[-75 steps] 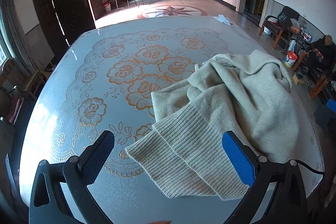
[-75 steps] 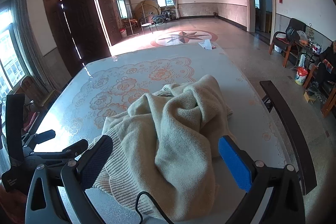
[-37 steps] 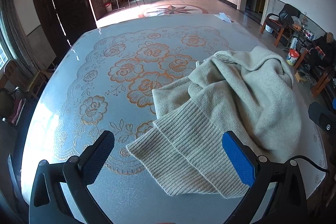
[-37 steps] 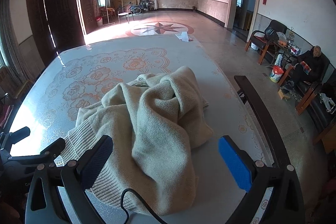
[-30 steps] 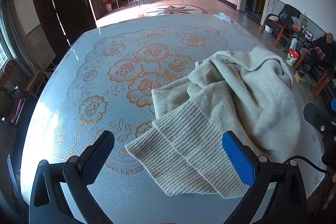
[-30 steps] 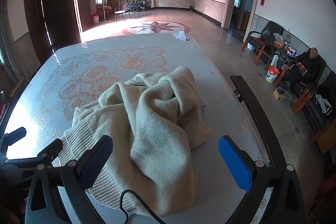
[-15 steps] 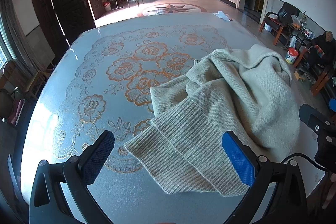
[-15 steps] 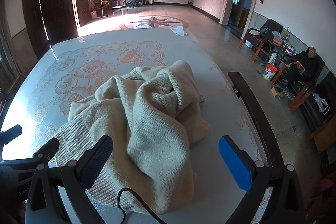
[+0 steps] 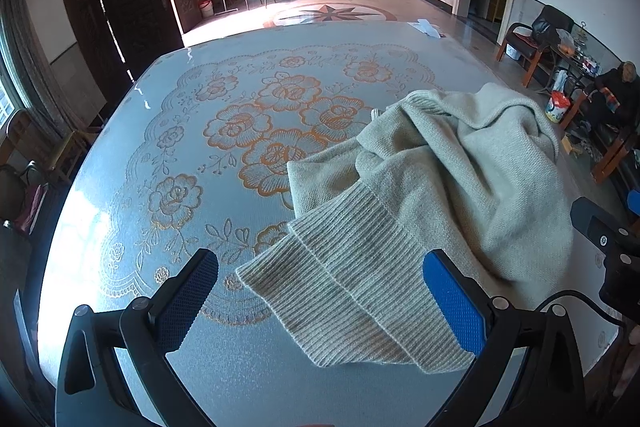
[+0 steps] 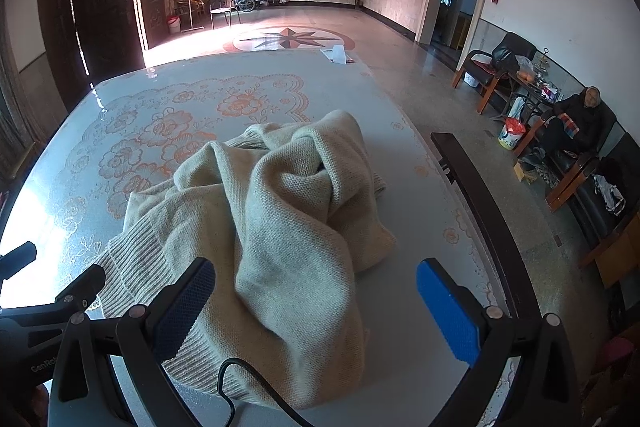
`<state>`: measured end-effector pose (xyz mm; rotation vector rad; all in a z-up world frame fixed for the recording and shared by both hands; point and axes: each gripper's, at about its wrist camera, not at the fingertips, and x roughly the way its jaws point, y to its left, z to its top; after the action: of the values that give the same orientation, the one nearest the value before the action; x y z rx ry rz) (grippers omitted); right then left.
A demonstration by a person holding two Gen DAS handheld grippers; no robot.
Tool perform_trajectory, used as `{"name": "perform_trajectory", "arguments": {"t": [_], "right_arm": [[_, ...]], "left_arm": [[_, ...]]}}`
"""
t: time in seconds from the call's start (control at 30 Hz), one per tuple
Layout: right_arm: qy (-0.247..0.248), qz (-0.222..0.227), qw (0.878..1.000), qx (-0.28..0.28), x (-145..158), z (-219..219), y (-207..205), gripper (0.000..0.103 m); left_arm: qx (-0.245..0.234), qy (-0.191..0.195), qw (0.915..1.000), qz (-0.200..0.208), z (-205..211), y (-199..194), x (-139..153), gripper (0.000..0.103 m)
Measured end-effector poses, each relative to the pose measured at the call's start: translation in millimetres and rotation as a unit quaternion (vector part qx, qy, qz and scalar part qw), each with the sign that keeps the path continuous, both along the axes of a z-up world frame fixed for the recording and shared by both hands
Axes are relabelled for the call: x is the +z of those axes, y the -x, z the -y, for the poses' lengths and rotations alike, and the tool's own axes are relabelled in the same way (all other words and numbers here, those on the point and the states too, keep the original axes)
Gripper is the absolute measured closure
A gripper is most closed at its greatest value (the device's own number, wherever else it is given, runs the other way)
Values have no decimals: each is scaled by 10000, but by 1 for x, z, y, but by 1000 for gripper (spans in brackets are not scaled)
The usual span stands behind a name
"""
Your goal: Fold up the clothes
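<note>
**Both grippers poised over a crumpled sweater, folding not yet begun**

A pale beige knitted sweater [image 9: 460, 187] lies in a loose heap on a large table covered with a glossy blue-grey cloth printed with orange roses [image 9: 180, 155]. The heap sits toward the table's near right side. Its ribbed hem [image 9: 352, 291] fans flat toward the left wrist camera, two layers stacked, while the body bunches into soft, thick rolls behind it.

The left gripper [image 9: 320, 299], with black arms and blue textured pads, has its fingers spread wide above the ribbed hem, holding nothing. The right gripper [image 10: 316, 299] is spread just as wide over the bunched right side of the sweater, also holding nothing.

The step in hand looks to be picking up the garment so it can be spread flat. It would go best with each gripper pinching one hem corner through both layers, then lifting and pulling apart evenly; the heavy, stretchy knit may sag or slip from a shallow pinch.
</note>
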<state>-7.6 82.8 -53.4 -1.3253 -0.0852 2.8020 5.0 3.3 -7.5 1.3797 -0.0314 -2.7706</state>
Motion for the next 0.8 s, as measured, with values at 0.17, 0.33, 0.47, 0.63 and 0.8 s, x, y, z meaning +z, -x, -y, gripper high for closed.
{"name": "perform_trajectory", "arguments": {"t": [0.17,0.33,0.47,0.63,0.8], "right_arm": [[-3,17,10000,35,-3,1,3,0],[-12,68,9999,129,-7,1,11,0],[-76,159,9995,273,-16,2,35,0],[-200,779,9947,648,-52,6,84,0],[-368,1583,9850,584,-99,-4,110,19]], "left_arm": [[40,-9,10000,24,2,0,-1,0],[112,1,9999,41,5,1,-3,0],[226,60,9997,46,12,0,-6,0],[522,68,9985,164,31,-4,-15,0],[886,71,9956,285,55,-13,-24,0]]}}
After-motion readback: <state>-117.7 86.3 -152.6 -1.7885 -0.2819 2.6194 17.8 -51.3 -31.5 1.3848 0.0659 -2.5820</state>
